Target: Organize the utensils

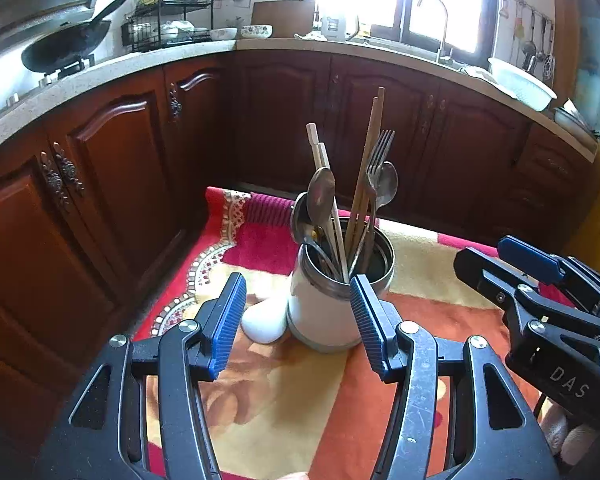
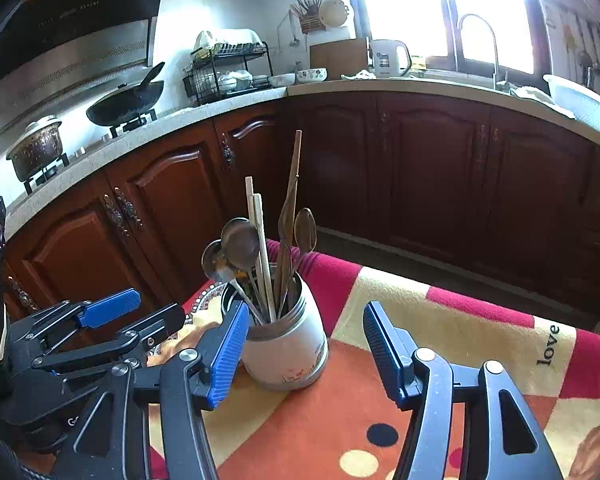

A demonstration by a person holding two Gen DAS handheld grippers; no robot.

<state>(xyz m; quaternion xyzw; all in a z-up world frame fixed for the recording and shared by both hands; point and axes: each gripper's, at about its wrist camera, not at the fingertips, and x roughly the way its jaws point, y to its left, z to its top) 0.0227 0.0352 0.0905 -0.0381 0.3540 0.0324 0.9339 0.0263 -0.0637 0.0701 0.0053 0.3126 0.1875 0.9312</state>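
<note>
**rigpilot:** So at that point both claws were let go and holding nothing. My left claw [image 1: 298, 320] sat spread right in front of the utensil jar [image 1: 332, 300], with its right pad just overlapping the jar's rim in that view, but I couldn't see any squeeze on it. My right claw [image 2: 304, 354] was spread too, with the jar just beside its left pad, not between the two.

**spoonfan:** Where was all the cutlery?

**rigpilot:** All standing in the jar on the blanket-covered surface [image 2: 440, 320]: spoons [image 1: 321, 196], a fork [image 1: 378, 156], dark chopsticks [image 1: 374, 136] and pale ones [image 1: 316, 144]. A white lid-looking thing [image 1: 262, 322] lay touching the jar's base. Nothing loose on the surface that I could spot.

**spoonfan:** So what step was that?

**rigpilot:** My read: the sorting was basically done, or I was between picks. If anything was left, the next move needed a narrow pinch on one handle from above, without tipping the jar.

**spoonfan:** Any writing?

**rigpilot:** "love" [image 2: 550, 346] on the blanket, and "DAS" [image 1: 568, 382] on the right claw's body. The kettle [image 2: 390, 58] had a label too blurry to read.
</note>
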